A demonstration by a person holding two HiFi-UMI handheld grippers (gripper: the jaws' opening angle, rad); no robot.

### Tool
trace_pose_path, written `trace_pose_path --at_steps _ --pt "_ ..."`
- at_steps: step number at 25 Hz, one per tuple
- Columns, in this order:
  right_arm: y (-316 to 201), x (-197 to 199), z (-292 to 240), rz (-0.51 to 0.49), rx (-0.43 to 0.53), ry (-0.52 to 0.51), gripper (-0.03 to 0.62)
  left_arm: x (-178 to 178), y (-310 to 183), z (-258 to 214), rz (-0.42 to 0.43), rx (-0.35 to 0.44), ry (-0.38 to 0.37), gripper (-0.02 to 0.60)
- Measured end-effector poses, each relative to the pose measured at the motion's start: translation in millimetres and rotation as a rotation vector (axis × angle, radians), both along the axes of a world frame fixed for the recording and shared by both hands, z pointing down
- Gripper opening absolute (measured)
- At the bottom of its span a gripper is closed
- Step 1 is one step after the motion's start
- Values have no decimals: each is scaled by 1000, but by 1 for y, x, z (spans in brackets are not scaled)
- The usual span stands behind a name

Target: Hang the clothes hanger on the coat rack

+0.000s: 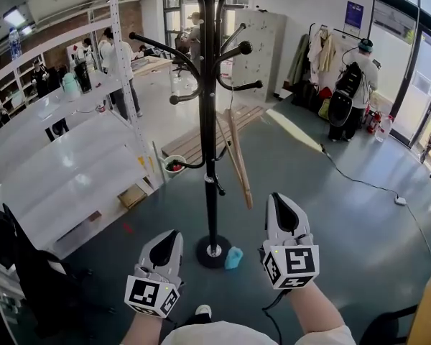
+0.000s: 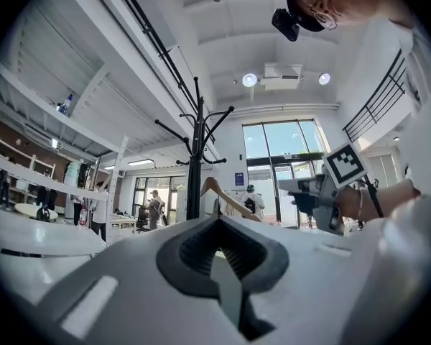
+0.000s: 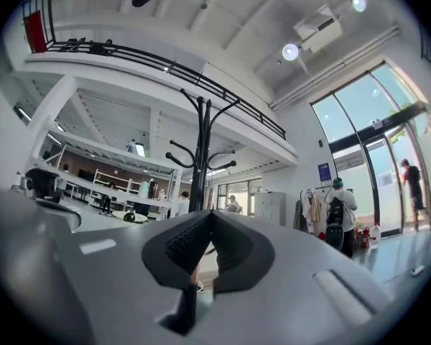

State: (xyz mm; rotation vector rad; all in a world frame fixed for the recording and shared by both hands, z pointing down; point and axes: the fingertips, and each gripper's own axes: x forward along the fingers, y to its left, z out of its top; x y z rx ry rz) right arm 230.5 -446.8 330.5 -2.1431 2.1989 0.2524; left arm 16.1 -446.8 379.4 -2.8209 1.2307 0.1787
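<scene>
**Hanger on the rack, both grippers empty**

The wooden clothes hanger is on the black coat rack. Its thin wire hook sits over a knobbed arm on the pole's 3 o'clock side, and its wooden arms slant down towards 5 o'clock, just clear of the pole. By the look of it the hanging is done.

The right gripper is low at 5 o'clock, its tip near the hanger's lower end but apart from it. Its jaws are pressed together at the tips with nothing between them. The left gripper, at 7 o'clock, is closed and empty too.

I'd worry about that right gripper. The hanger hangs askew on a short arm (I can't see how far the hook has seated), so a brush against its low end could set it swinging or tip the hook off.

A small blue container sits against the rack's round base, and a cable trails across the floor towards 3 o'clock.
</scene>
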Motion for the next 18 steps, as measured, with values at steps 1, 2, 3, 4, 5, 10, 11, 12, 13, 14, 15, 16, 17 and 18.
trace_pose_path --at_steps 1,2,3,4,5,10,11,12,13,14,15,16,17,18 --pt "10 0 11 -7 -18 -16 26 2 8 -3 -2 4 0 0" --pt "20 0 22 -12 -37 -33 26 4 16 -4 -6 8 0 0" --pt "29 -1 34 -16 -58 -50 26 6 24 -4 -10 11 0 0" --pt "38 -1 47 -22 -81 -66 26 8 31 -4 -14 12 0 0" --pt "47 -1 59 -28 -104 -80 26 10 39 -2 -16 11 -1 0" --pt "94 1 107 -50 -188 -114 26 21 86 10 -13 -15 11 0" --pt "103 1 112 -55 -195 -113 26 22 94 14 -15 -20 11 0" --pt "111 0 116 -58 -201 -110 26 23 103 18 -19 -24 6 0" --pt "118 0 120 -61 -207 -108 26 23 110 22 -24 -28 -1 0" --pt "124 -1 124 -63 -214 -108 26 23 117 26 -29 -32 -8 0" --pt "130 -2 127 -63 -223 -111 26 22 123 29 -31 -34 -14 0" --pt "136 -4 130 -63 -232 -113 26 20 130 30 -32 -35 -17 0" --pt "143 -6 132 -61 -242 -116 26 18 136 30 -34 -36 -19 0" --pt "150 -9 134 -60 -251 -116 26 16 142 28 -37 -35 -20 0"
